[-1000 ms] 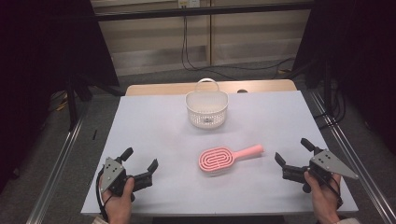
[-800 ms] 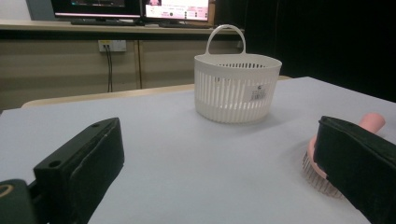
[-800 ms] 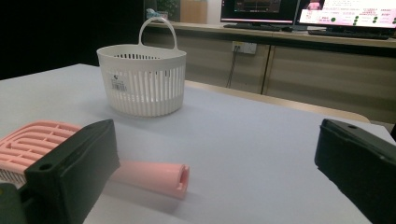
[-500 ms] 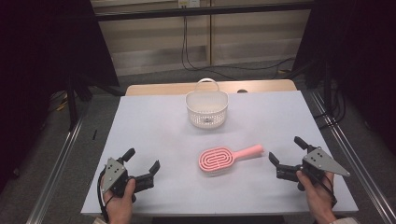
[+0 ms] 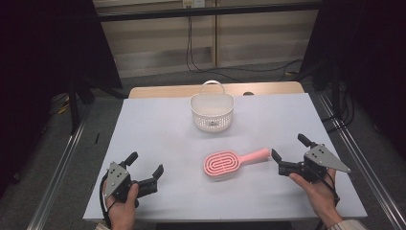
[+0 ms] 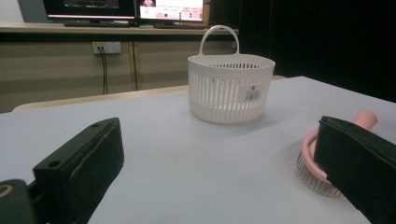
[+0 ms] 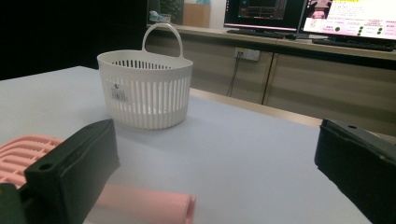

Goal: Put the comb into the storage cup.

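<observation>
From the high view, a pink hairbrush lies flat on the pale bench, bristle face up, its handle pointing toward the person's right; the right gripper sits low at the bench's right side, jaws spread and holding nothing, one jaw tip just beside the end of the handle, though whether it touches cannot be told; the left gripper rests near the front left corner, jaws likewise parted and empty, well apart from the brush; a white slatted basket with an upright loop handle stands behind the brush, toward the far edge.

In the left gripper view, the two black jaws stand wide apart with bare bench between them; the hairbrush shows partly behind the jaw on the right of the frame, its bristles toward the camera; the basket stands farther off, a small label on its wall.

In the right gripper view, the jaws gape open; the pink handle lies on the bench between them, close to the jaw on the left of the frame, and the brush head shows behind that jaw; the basket stands beyond.
</observation>
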